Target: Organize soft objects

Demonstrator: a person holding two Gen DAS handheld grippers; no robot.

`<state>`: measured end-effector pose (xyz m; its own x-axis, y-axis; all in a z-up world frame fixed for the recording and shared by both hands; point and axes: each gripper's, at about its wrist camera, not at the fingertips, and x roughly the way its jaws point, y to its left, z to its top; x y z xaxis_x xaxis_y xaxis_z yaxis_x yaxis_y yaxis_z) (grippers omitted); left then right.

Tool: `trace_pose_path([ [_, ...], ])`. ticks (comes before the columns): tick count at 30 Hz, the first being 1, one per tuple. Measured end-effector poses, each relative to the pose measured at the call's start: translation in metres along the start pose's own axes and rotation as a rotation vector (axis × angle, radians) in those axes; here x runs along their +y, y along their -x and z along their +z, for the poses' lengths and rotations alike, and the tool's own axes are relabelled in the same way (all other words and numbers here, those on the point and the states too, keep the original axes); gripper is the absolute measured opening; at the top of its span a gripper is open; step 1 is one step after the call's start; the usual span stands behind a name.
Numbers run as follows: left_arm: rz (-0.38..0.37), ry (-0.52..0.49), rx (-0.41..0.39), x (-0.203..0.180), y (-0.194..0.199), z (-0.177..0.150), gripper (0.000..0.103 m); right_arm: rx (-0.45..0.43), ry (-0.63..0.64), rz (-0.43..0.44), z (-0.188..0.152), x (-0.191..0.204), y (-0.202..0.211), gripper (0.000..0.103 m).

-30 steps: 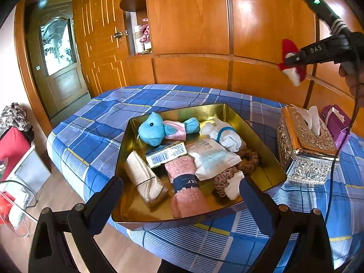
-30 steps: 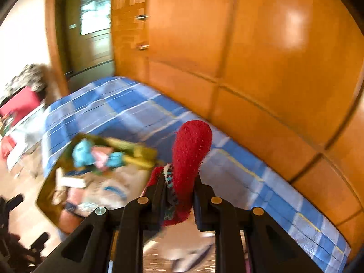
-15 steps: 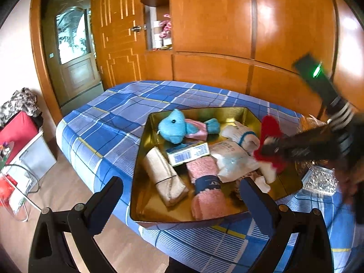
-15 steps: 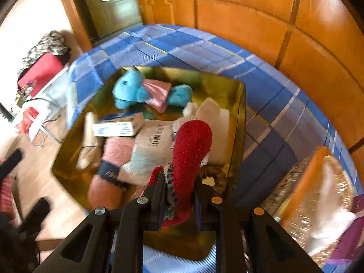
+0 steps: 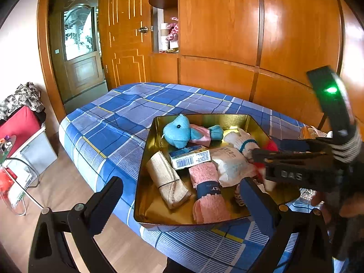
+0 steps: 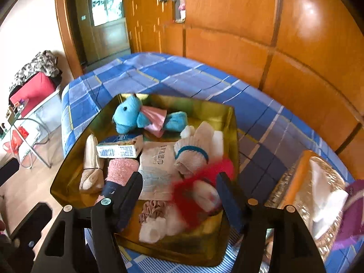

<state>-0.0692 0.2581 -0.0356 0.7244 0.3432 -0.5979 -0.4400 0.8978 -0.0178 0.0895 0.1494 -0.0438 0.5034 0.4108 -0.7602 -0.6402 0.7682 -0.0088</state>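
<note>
A gold metal tray (image 5: 145,202) (image 6: 68,177) sits on the blue plaid bed. It holds a blue plush (image 5: 179,130) (image 6: 129,116), a pink sock (image 5: 208,193), a beige roll (image 5: 168,179), a small box (image 6: 119,147), a white packet (image 6: 157,166) and a white glove (image 6: 193,150). My right gripper (image 6: 179,193) (image 5: 261,161) is open over the tray's right part. The red and white sock (image 6: 202,188) is blurred, loose between its fingers over the tray. My left gripper (image 5: 182,202) is open and empty at the tray's near edge.
An ornate tissue box (image 6: 314,193) and a purple pack (image 6: 355,204) stand right of the tray. Wooden wardrobe panels (image 5: 227,34) rise behind the bed. A red box with clothes (image 5: 20,122) and a glass side table (image 5: 13,177) stand left on the floor.
My right gripper came down over the tray with the red sock, then opened; the sock is out of its grip. The left gripper stayed open and shifted slightly left.
</note>
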Motion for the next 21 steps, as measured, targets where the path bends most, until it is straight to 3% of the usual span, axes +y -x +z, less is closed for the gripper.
trace_pose_path([
  [5,-0.007,0.0,-0.013,-0.002,0.005,0.0,0.103,-0.044,-0.051,-0.041,-0.014,-0.004,0.02,0.068],
  [13,-0.021,0.004,-0.034,-0.007,0.013,0.0,0.103,-0.065,-0.122,-0.028,-0.039,-0.009,0.033,0.068],
  [21,-0.017,0.003,-0.039,-0.01,0.018,0.001,0.103,-0.136,-0.158,-0.153,-0.054,-0.01,0.049,0.068],
])
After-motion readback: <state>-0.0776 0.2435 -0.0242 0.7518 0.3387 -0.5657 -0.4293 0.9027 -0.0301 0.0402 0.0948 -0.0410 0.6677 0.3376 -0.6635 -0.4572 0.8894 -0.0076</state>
